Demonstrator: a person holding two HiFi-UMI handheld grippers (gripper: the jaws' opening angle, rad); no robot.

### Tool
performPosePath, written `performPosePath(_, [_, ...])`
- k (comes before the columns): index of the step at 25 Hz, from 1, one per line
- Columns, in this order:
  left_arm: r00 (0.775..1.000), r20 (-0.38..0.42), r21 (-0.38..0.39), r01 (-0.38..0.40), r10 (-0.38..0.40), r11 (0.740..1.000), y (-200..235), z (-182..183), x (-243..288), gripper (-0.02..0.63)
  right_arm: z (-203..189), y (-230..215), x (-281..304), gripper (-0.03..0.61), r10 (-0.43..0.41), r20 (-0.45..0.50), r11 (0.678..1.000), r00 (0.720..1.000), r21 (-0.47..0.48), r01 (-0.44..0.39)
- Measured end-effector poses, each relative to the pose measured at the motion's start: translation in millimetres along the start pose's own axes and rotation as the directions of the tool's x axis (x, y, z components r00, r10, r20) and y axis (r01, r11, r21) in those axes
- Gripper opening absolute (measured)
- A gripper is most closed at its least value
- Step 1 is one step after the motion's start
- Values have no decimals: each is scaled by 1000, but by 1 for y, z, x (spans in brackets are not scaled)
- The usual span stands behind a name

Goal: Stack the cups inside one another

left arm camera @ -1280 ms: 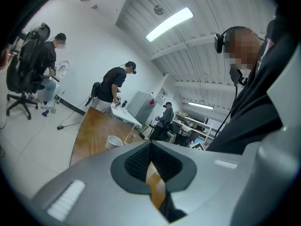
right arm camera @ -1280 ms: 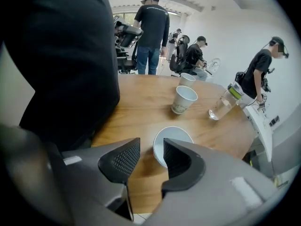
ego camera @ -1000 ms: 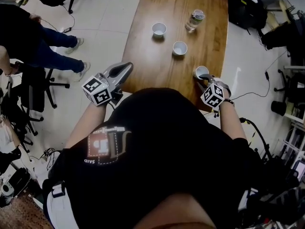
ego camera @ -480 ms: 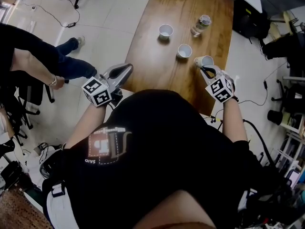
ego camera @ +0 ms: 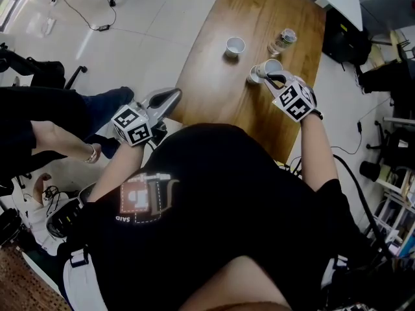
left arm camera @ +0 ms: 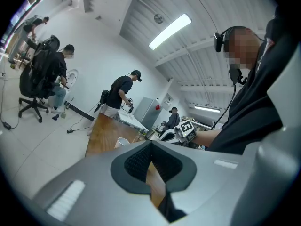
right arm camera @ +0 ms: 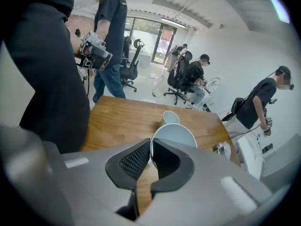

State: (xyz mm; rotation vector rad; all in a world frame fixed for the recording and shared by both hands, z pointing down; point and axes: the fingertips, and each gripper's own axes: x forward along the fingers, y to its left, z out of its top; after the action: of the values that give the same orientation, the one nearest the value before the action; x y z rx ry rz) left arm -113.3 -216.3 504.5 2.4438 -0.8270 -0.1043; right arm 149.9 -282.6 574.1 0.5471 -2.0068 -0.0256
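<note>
Wooden table (ego camera: 217, 83): right gripper (ego camera: 275, 78) fingers, just closed, pinch white cup (ego camera: 270, 67) rim near second cup (ego camera: 252, 78); left gripper (ego camera: 175, 94) fingers together, empty.

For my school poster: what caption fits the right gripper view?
Right gripper pinching a white cup by its rim over a wooden table.

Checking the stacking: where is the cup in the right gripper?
Head view, right side: the white cup, rim pinched by the right gripper, hangs over the wooden table beside a second cup, the bottle just beyond.
</note>
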Motion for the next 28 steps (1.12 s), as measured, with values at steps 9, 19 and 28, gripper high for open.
performPosePath(9, [1000, -1, 2, 11, -11, 1000, 3, 2, 1, 2, 46, -48, -76, 179, -227, 340, 940, 913, 321, 115])
performPosePath(19, [995, -19, 26, 102, -101, 994, -13, 18, 61, 2, -100, -12, -158, 20, -574, 430, 522, 697, 848, -93])
performPosePath(28, [989, -67, 27, 130, -128, 991, -26, 12, 95, 2, -144, 70, -108, 15, -521, 344, 422, 781, 900, -115])
